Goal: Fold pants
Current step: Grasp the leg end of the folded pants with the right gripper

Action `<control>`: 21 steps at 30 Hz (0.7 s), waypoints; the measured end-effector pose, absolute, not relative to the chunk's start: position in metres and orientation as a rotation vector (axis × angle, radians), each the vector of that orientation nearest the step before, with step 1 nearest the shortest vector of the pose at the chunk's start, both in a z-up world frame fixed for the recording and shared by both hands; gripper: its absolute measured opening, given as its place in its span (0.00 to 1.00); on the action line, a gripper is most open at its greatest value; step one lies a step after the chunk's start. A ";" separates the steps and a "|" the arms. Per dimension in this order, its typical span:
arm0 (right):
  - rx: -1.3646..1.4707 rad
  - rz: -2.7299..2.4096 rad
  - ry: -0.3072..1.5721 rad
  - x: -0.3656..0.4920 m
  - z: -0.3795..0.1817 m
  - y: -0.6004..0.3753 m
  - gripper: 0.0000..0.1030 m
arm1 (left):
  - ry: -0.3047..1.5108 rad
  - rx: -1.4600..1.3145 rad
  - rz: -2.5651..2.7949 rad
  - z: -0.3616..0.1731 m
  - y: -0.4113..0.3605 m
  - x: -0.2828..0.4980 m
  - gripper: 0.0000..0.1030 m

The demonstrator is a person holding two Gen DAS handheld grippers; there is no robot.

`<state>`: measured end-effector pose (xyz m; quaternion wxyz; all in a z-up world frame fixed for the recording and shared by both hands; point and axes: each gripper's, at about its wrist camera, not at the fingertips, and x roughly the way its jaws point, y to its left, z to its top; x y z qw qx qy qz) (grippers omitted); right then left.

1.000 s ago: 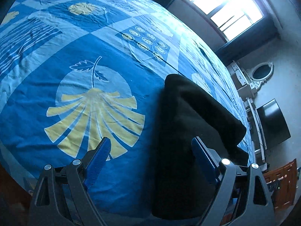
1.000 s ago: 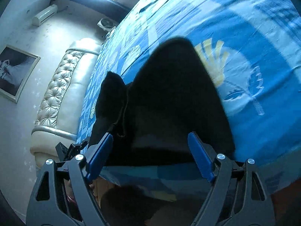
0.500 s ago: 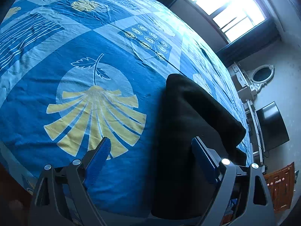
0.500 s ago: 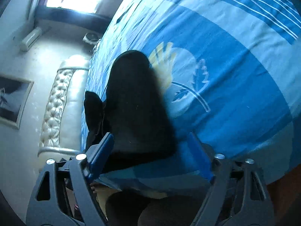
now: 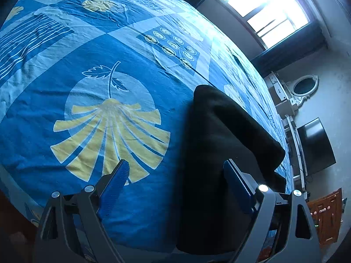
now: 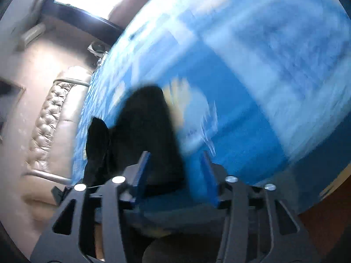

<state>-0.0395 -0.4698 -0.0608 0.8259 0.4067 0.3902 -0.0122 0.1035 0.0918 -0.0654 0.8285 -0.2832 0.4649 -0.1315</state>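
Observation:
Black pants (image 5: 221,153) lie folded in a long strip on the blue patterned bedsheet (image 5: 65,87), near the bed's front edge. My left gripper (image 5: 175,166) hovers open over that edge. Its right finger (image 5: 235,179) is above the pants and its left finger (image 5: 116,179) above the yellow shell print; nothing is pinched. In the blurred right wrist view the pants (image 6: 144,131) sit left of centre. My right gripper (image 6: 175,155) has its jaws opening. The pants' right edge and the sheet show behind the gap, and neither pad presses on them.
A padded headboard (image 6: 50,127) stands left of the bed. A bright window (image 5: 263,6), a dresser with an oval mirror (image 5: 305,85), a dark screen (image 5: 316,146) and a wooden cabinet (image 5: 326,217) line the far side. The bed's front edge runs just below both grippers.
The right wrist view has swung, so the pants slid left and shrank in it, now blurred. The right jaws stand narrower than a second ago. The left view has barely changed.

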 end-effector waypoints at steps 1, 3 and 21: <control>0.853 0.014 0.780 -0.036 -0.042 -0.464 0.57 | 0.986 -0.601 -0.282 -0.066 0.091 0.104 0.84; 0.858 0.136 0.742 -0.021 -0.022 -0.449 0.62 | 0.984 -0.595 -0.285 -0.066 0.089 0.104 0.84; 0.812 0.464 1.116 0.116 -0.086 -0.317 0.44 | 0.990 -0.601 -0.312 -0.068 0.088 0.104 0.84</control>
